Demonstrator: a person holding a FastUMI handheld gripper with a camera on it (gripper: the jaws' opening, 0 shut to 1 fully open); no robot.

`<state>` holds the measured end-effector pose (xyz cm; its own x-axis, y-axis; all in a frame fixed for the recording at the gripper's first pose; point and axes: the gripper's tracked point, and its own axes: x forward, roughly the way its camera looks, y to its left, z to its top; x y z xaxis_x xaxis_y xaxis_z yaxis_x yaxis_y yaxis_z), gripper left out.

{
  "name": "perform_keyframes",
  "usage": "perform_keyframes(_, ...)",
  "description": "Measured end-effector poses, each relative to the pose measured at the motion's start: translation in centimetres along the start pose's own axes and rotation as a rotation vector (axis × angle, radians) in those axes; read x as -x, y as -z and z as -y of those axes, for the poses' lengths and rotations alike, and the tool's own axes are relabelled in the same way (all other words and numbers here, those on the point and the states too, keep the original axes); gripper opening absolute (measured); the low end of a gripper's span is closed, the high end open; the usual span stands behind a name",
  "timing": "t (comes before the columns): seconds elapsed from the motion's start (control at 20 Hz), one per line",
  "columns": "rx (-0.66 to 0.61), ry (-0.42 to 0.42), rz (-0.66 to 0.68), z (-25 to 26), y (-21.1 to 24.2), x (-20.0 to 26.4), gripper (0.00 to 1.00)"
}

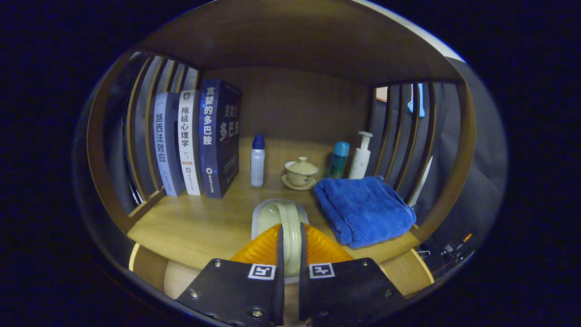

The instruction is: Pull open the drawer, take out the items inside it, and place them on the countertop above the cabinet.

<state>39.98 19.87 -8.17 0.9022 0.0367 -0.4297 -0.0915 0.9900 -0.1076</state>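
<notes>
Gripper (pixel 290 254) pinches a pale cup (pixel 283 218) by its rim, over the countertop (pixel 195 227) just beside the towel (pixel 363 209). Lower it level, clear of the towel, before letting go.

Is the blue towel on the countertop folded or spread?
Folded. The blue towel lies as a thick layered pad with stacked edges, ahead and right of the gripper, whose fingers clamp a pale cup.
</notes>
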Motion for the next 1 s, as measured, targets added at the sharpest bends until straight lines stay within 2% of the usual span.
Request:
perform_keyframes(0.3,0.015,-0.010,0.067,-0.5,-0.5,-1.2,0.13)
perform_keyframes(0.35,0.014,-0.007,0.075,-0.5,-0.6,-1.4,0.18)
perform_keyframes(0.5,0.024,-0.004,0.096,-0.4,-0.6,-1.7,0.23)
perform_keyframes(0.7,0.016,-0.031,0.211,-1.0,-1.4,-0.1,0.44)
perform_keyframes(0.85,0.005,-0.041,0.330,-1.1,-2.6,1.3,0.43)
perform_keyframes(1.0,-0.007,-0.029,0.389,-0.6,-3.2,2.0,0.43)
